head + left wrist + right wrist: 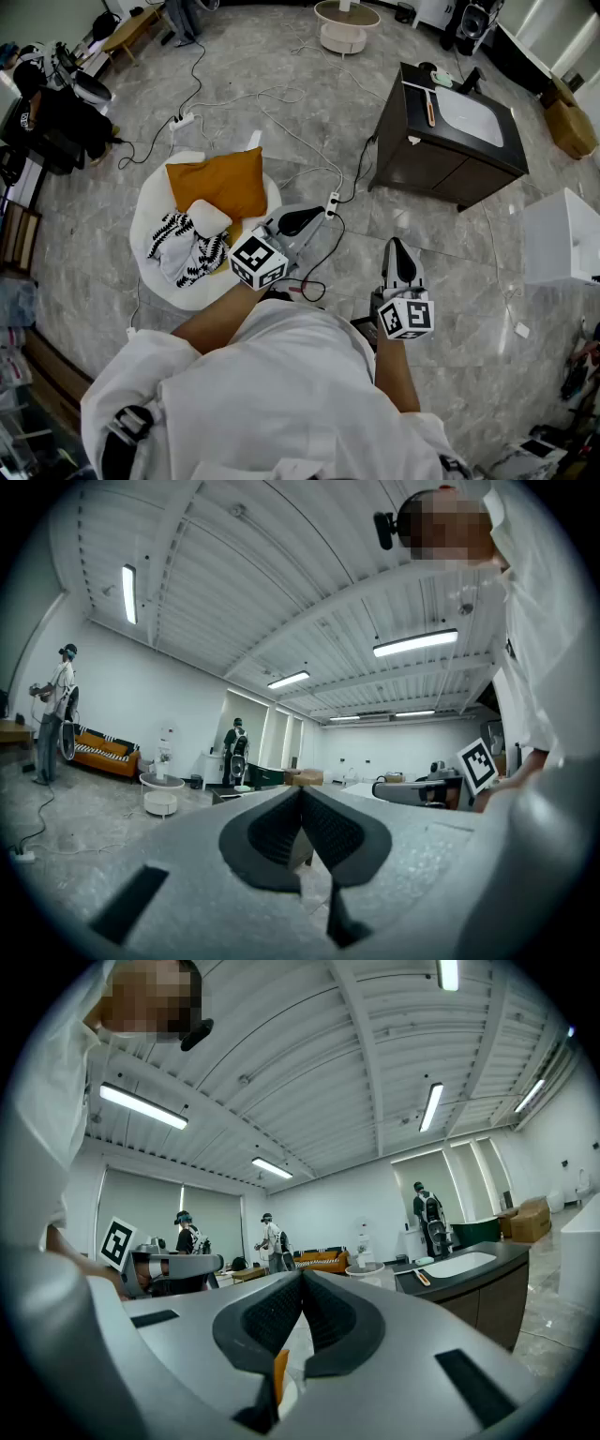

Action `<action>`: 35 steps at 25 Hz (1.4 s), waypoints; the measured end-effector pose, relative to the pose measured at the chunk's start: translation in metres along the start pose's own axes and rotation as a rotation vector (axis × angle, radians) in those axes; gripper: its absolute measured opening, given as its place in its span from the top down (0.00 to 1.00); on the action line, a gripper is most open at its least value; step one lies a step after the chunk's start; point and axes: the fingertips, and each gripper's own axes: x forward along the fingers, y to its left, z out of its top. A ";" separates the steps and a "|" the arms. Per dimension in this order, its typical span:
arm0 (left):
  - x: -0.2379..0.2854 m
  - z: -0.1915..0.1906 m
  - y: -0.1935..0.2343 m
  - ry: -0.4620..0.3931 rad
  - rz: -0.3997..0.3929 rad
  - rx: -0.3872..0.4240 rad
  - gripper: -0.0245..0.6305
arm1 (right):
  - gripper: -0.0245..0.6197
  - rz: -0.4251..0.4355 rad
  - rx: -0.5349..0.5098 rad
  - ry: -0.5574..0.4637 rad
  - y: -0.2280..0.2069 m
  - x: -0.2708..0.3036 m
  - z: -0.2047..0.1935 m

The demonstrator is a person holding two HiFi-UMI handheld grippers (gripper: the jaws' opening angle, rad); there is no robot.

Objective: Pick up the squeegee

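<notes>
Left gripper (pixel 305 218), right gripper (pixel 397 251): held level before the body, jaws pressed together on nothing, likely carried idle with no reach begun; cushion (pixel 217 183) just beyond the left. Squeegee (pixel 430 110): flat on the cabinet (pixel 441 164) beside its basin (pixel 473 117), well apart from both; an approach is judged necessary first.

Orange-handled squeegee (pixel 430 106), pale blade, lying flat on dark cabinet (pixel 441 167), beside sink (pixel 472 119)
</notes>
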 end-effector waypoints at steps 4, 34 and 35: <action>-0.007 -0.002 0.004 0.003 0.015 -0.010 0.94 | 0.94 0.017 0.006 -0.003 0.001 0.002 -0.003; 0.068 -0.048 -0.012 0.109 0.021 -0.136 0.94 | 0.94 -0.026 0.142 0.014 -0.124 -0.031 -0.017; 0.073 -0.048 -0.007 0.106 0.020 -0.135 0.94 | 0.94 -0.028 0.140 0.019 -0.128 -0.025 -0.018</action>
